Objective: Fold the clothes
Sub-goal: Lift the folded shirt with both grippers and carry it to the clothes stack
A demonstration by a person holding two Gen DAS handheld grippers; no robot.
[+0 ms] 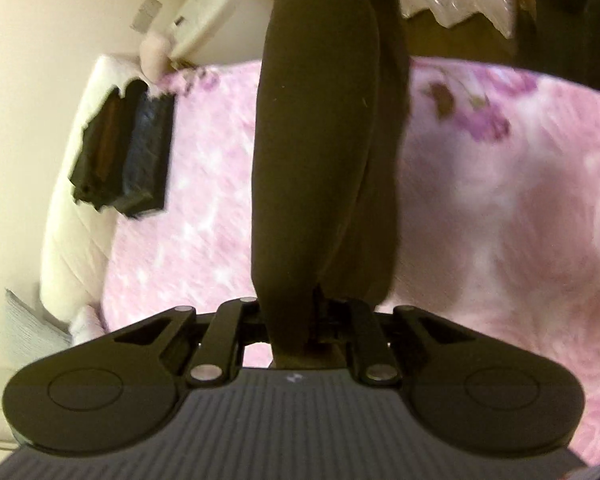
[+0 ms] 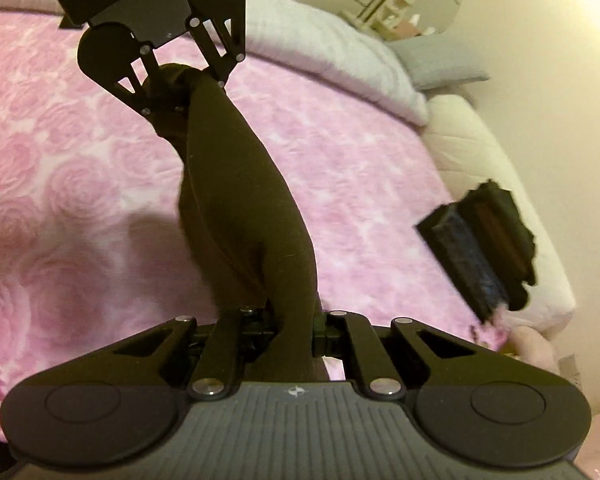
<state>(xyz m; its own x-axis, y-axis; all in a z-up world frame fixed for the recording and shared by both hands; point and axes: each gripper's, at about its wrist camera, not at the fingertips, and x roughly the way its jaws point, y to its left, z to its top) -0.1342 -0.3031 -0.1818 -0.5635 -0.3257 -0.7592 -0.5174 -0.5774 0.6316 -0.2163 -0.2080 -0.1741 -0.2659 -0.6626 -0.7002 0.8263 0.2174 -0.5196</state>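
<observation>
- Both claws grip one dark garment (image 2: 240, 208), stretched in the air between them above the bed.
- Seen from its own wrist camera, the right claw (image 2: 296, 332) has its jaws drawn narrow on one bunched end of the cloth, which rises straight out from between them.
- At the far end, the left claw (image 2: 182, 94) shows in the right wrist view, tilted, its jaws pinched on the other bunched end of the same garment.
- From the left wrist camera, the left claw (image 1: 296, 320) is likewise narrow, and the dark garment (image 1: 320, 140) runs up from it as two thick folds side by side to the top edge of the frame.
- Below the cloth lies a pink rose-patterned blanket (image 2: 60, 184) covering the bed; the garment hangs clear of it and throws a soft shadow on the pink.
- A stack of folded dark clothes (image 2: 484, 248) sits at the blanket's edge, well apart from the held garment; in the left wrist view the same stack (image 1: 128, 152) lies to the left, blurred.
- Beside that stack runs the cream padded bed frame (image 2: 512, 168).
- A white pillow (image 2: 332, 52) lies along the far side of the blanket.
</observation>
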